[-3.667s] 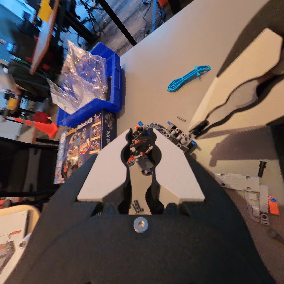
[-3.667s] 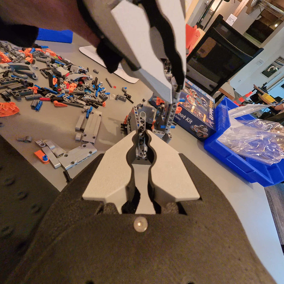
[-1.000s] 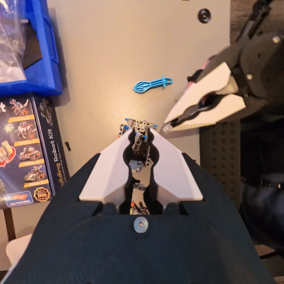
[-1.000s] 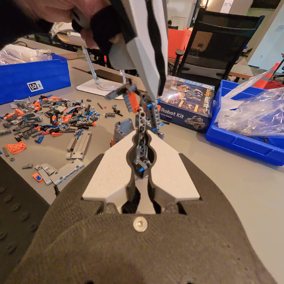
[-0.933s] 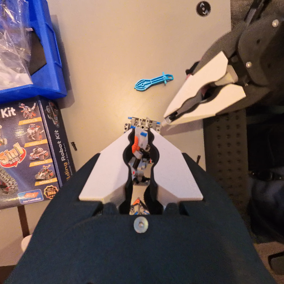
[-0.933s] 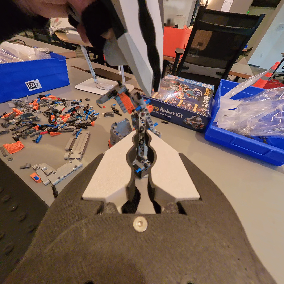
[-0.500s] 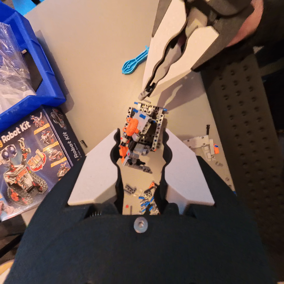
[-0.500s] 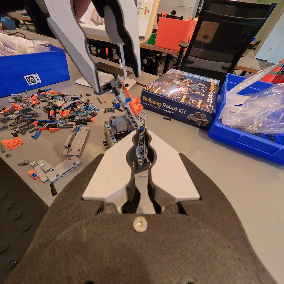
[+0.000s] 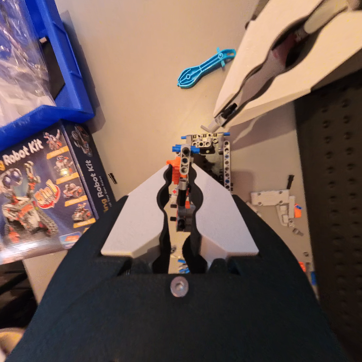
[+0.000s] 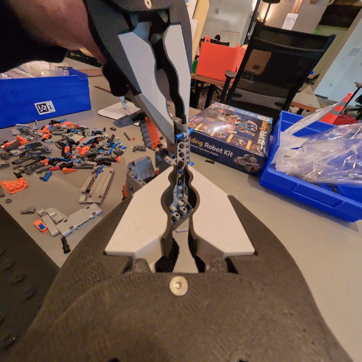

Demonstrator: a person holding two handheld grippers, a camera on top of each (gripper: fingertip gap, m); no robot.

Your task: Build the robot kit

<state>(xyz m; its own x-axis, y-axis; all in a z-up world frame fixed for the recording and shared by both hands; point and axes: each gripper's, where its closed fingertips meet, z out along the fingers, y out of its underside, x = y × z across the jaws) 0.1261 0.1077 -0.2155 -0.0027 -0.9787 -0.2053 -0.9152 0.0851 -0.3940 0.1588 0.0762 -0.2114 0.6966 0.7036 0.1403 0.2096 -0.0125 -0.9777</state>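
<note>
A partly built brick model of grey beams, orange parts and blue pins stands on the grey table; it also shows in the right wrist view. My left gripper is shut on the model's upright arm, a grey beam with blue pins. In the right wrist view the left gripper comes down from above. My right gripper is shut on a thin grey beam. In the left wrist view the right gripper holds that beam's tip just over the model's far end.
A robot kit box lies beside a blue bin of plastic bags. Loose bricks and grey plates lie left, before another blue bin. A teal tool lies beyond the model. A black perforated mat borders the table.
Half a second ago my left gripper was open above the model; now it has come down and shut on the model's upright arm. My right gripper stays shut on its beam.
</note>
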